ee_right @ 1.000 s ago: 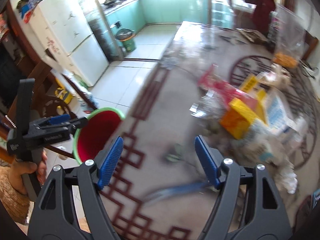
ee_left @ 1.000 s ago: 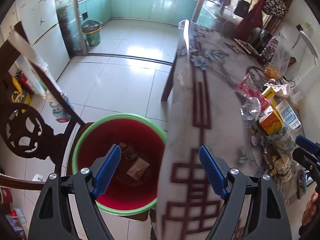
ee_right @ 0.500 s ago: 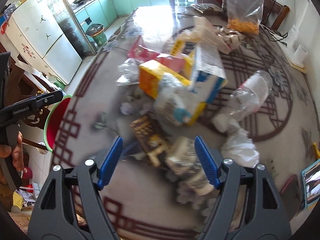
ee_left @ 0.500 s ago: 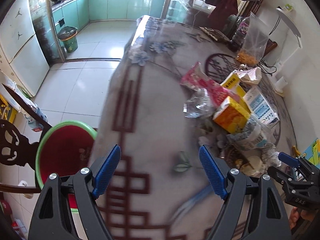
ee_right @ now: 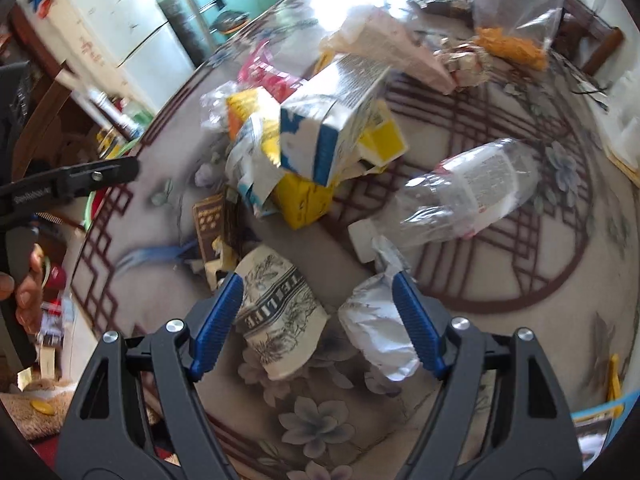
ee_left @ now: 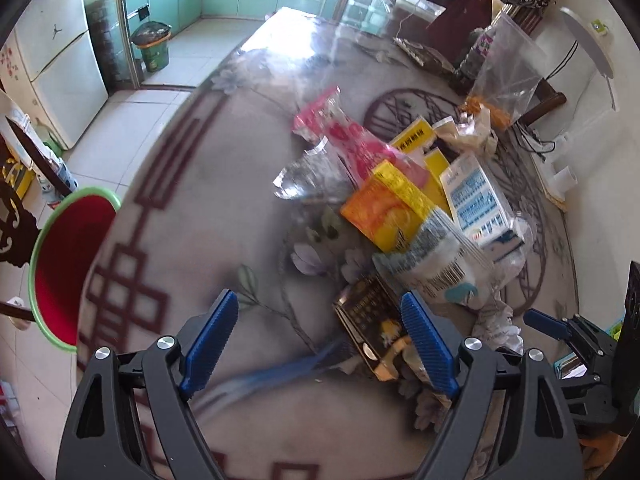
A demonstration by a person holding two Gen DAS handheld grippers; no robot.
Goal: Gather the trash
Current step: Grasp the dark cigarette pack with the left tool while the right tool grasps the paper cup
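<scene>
I see the trash heaped on the patterned table (ee_left: 224, 208). A pink wrapper (ee_left: 344, 136) lies at the far end, next to a crumpled clear plastic (ee_left: 308, 178). An orange-yellow carton (ee_left: 384, 210) leans against a white-blue box (ee_right: 332, 120), which sits tilted on top of the heap. A clear plastic bottle (ee_right: 456, 196) lies on its side, apart from the heap. Nearer to me are a crushed paper cup (ee_right: 280, 312) with black print and a crumpled silver-white wrapper (ee_right: 376, 328). A dark brown packet (ee_left: 368, 316) lies flat. The red bin (ee_left: 64, 264) with green rim stands beside the table, open.

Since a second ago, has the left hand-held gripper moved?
Yes. The left hand-held gripper has swung away from the red bin, now at the left edge, and over the table's trash pile.
</scene>
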